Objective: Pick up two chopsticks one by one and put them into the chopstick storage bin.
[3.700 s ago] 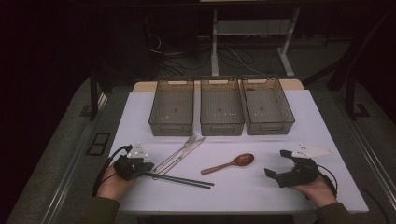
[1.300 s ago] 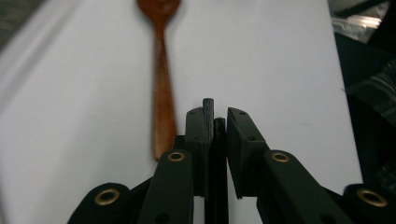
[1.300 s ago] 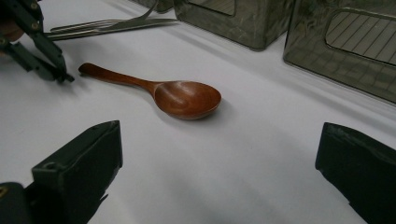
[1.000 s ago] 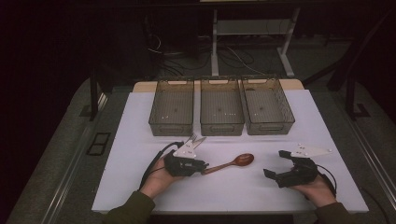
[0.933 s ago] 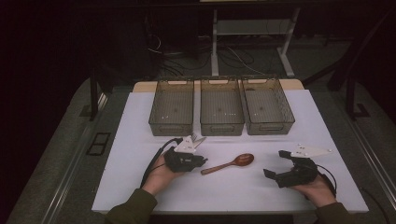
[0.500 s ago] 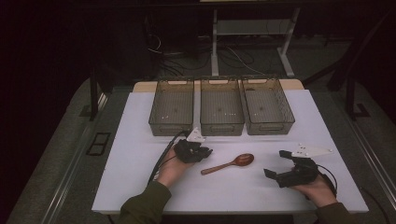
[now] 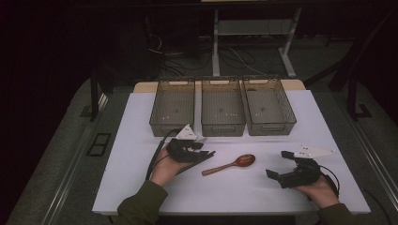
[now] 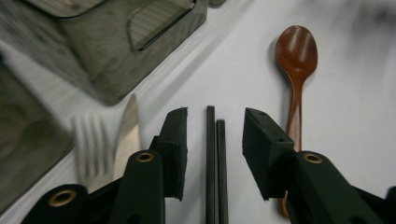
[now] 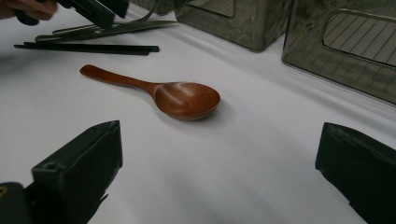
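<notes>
Bench (image 7: 141,140): white top, carrying all items. Bins (image 7: 223,105): three, clear, being kept in a row at the far side. Left tool (image 8: 215,140): jaws having just been opening, now partly apart, being held astride the chopsticks (image 8: 215,158) without pressing them; chopsticks lying on the bench, beside fork (image 8: 88,140) and knife (image 8: 128,130). Right tool (image 9: 219,168): jaws being held wide, nothing between. Spoon (image 7: 231,164): wooden, lying between the tools.
</notes>
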Motion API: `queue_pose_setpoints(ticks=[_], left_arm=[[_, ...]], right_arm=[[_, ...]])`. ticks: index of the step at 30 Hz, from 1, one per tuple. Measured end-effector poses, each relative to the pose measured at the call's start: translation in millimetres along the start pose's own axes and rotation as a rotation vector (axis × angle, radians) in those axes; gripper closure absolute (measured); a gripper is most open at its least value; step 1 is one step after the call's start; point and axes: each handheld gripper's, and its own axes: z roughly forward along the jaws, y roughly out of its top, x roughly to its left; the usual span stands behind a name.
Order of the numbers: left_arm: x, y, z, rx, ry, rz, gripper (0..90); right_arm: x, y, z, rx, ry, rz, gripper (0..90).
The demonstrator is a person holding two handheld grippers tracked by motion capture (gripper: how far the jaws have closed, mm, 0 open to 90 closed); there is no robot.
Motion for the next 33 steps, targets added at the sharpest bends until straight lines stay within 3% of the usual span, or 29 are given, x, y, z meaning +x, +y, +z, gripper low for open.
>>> queue_pose_setpoints(ticks=[9,17,19,23,26,33], left_arm=[[-4.6,-25.6,-38.0,-0.02,-0.008,-0.017,53.7],[-12.7,-58.3,-62.7,-0.013,0.007,-0.041,62.5],[-15.0,-64.8,-66.1,-0.019,0.012,-0.047,64.3],[-16.2,-73.1,-69.5,-0.005,0.018,-0.043,76.3],[-15.1,-75.1,-66.7,0.008,0.012,-0.05,78.5],[-13.1,-78.3,-61.9,0.052,0.021,-0.021,81.5]], right_arm=[[0.2,-0.2,0.0,0.001,-0.001,-0.001,0.2],[1.2,-0.4,0.1,0.0,-0.002,-0.003,0.2],[1.3,-0.4,0.1,0.0,-0.002,-0.004,0.2],[1.0,-0.5,-0.1,0.001,-0.003,-0.003,0.2],[0.9,-0.5,0.3,0.002,-0.004,-0.004,0.2],[0.5,-0.6,0.1,0.003,-0.003,-0.002,0.2]])
